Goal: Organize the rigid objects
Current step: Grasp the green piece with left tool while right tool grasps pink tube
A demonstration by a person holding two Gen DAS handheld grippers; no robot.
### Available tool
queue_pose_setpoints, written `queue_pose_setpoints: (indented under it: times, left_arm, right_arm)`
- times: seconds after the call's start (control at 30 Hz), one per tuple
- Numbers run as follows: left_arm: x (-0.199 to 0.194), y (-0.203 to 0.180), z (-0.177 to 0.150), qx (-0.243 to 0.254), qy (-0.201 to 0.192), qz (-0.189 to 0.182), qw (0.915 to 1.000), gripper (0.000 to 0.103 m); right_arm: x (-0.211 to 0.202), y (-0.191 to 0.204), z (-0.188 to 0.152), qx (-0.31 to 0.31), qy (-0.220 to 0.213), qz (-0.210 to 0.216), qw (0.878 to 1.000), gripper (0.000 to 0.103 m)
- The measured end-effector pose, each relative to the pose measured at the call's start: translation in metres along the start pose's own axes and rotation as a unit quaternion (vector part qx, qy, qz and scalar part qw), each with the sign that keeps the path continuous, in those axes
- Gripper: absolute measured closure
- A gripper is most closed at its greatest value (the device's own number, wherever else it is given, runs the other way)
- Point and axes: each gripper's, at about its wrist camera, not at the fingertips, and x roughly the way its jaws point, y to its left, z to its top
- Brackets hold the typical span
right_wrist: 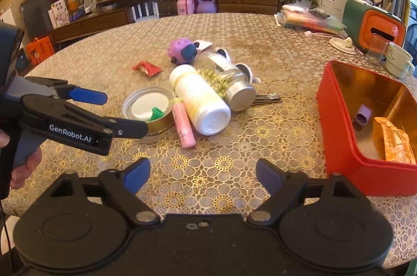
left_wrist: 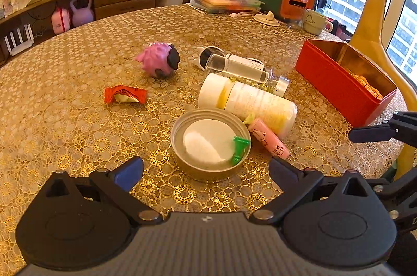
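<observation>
Both grippers are empty and aimed down at the clutter. The left gripper (left_wrist: 206, 169) has its fingers spread wide, nothing between them, hanging just short of the gold tin lid (left_wrist: 209, 143). The right gripper (right_wrist: 202, 175) is also spread, over bare lace tablecloth (right_wrist: 208, 184), with the red tin box (right_wrist: 365, 171) to its right.

Where the task's things are:
- The lid lies upside down with a white pad and a small green clip (left_wrist: 239, 148) inside.
- The pink tube (left_wrist: 268, 138) touches the lid's rim and leans against the white bottle (left_wrist: 247, 101).
- The white bottle lies on its side, touching the clear jar of yellow beads (right_wrist: 226, 83) behind it.
- The box is well apart from the pile. It already holds an orange packet (right_wrist: 396, 143) and a small purple piece, probably a cap; hard to tell.

Risks, as I judge them:
- The lid's wall is shallow and smooth, so pads could slip off the rim or tip it and spill the clip.
- Both cylinders are free to roll. Nudge the tube or lid and the white bottle may roll, pushing the jar.
- The grippers sit close together, so a collision is likely if both go for the same pile.
- The soft pink toy (left_wrist: 159, 60) and red wrapper (left_wrist: 125, 95) aren't rigid, so wrong picks.
</observation>
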Motion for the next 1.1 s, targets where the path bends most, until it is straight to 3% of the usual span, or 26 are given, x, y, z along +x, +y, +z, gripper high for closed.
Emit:
queue_pose_setpoints:
  times: [0.27,0.5,0.57,0.73,0.83,0.93,1.1]
  left_arm:
    - [-0.004,-0.001,0.000,0.009,-0.018,-0.006,0.9998,0.000]
    - [-0.010,-0.012,0.006,0.036,-0.041,-0.014,0.9984,0.001]
    - [-0.010,-0.014,0.007,0.043,-0.045,-0.022,0.9978,0.017]
    - [-0.006,-0.019,0.008,0.060,-0.045,-0.036,0.9965,0.041]
    - [-0.001,-0.022,0.008,0.069,-0.042,-0.037,0.9960,0.050]
    - [0.006,-0.023,0.009,0.071,-0.029,-0.038,0.9963,0.065]
    - [0.011,-0.024,0.010,0.076,-0.029,-0.043,0.9957,0.072]
  right_arm:
    - [0.014,0.009,0.003,-0.021,0.005,0.008,1.000,0.026]
    - [0.030,0.015,0.011,-0.032,0.008,0.015,0.999,0.043]
    - [0.034,0.016,0.013,-0.034,0.008,0.016,0.999,0.047]
    - [0.041,0.016,0.016,-0.042,0.007,0.018,0.999,0.059]
    - [0.047,0.016,0.017,-0.049,0.010,0.018,0.999,0.064]
    - [0.051,0.015,0.018,-0.048,0.012,0.018,0.999,0.066]
    - [0.053,0.012,0.018,-0.050,0.007,0.018,0.999,0.068]
